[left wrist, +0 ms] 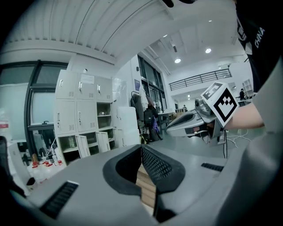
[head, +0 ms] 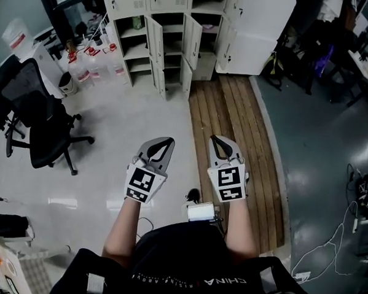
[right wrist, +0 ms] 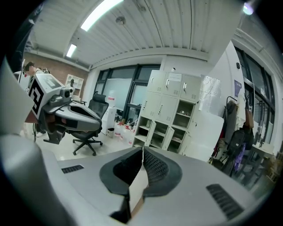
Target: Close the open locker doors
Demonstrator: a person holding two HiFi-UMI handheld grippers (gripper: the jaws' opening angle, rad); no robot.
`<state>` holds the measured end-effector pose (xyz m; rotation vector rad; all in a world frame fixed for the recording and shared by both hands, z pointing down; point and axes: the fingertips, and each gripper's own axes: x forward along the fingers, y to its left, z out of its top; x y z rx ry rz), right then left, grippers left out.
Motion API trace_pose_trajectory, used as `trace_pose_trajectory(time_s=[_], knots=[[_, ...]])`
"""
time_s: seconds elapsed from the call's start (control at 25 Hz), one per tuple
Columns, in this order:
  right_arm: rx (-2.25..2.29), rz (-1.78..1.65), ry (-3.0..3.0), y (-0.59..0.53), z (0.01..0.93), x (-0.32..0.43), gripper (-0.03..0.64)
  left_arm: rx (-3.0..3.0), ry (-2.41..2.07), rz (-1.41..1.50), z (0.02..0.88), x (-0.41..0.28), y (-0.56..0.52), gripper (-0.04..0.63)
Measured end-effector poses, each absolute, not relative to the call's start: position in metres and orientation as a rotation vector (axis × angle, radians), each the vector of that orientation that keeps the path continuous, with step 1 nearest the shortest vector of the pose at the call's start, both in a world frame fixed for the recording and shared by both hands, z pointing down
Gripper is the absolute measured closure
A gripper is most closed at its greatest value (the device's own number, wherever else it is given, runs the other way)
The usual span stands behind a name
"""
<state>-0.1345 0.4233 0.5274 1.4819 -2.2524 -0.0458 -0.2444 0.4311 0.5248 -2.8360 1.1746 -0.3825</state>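
The white locker bank [head: 168, 44] stands at the far end of the floor. Several of its lower doors hang open, among them one at mid-left [head: 154, 37] and one at mid-right [head: 193, 36]. My left gripper [head: 170, 139] and right gripper [head: 214, 139] are held side by side, well short of the lockers and pointing toward them. Both are shut with nothing between the jaws. In the left gripper view the tips [left wrist: 141, 148] meet in front of the lockers [left wrist: 84, 119]. The right gripper view has its tips [right wrist: 142, 149] closed below the lockers [right wrist: 170, 117].
A black office chair [head: 38, 117] stands on the left. Bottles with red caps [head: 90, 61] sit beside the lockers. A strip of wooden planks [head: 233, 140] runs toward the lockers on the right. Cables [head: 356, 201] lie at the far right.
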Motion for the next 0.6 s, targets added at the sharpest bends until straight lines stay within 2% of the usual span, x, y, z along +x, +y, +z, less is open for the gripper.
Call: trace_pose_trajectory(time_s=[0.6], knots=[[1.505, 0.06, -2.276, 0.222, 0.533, -0.019, 0.581, -2.802, 1.263, -0.452, 0.52, -0.156, 0.23, 0.575]])
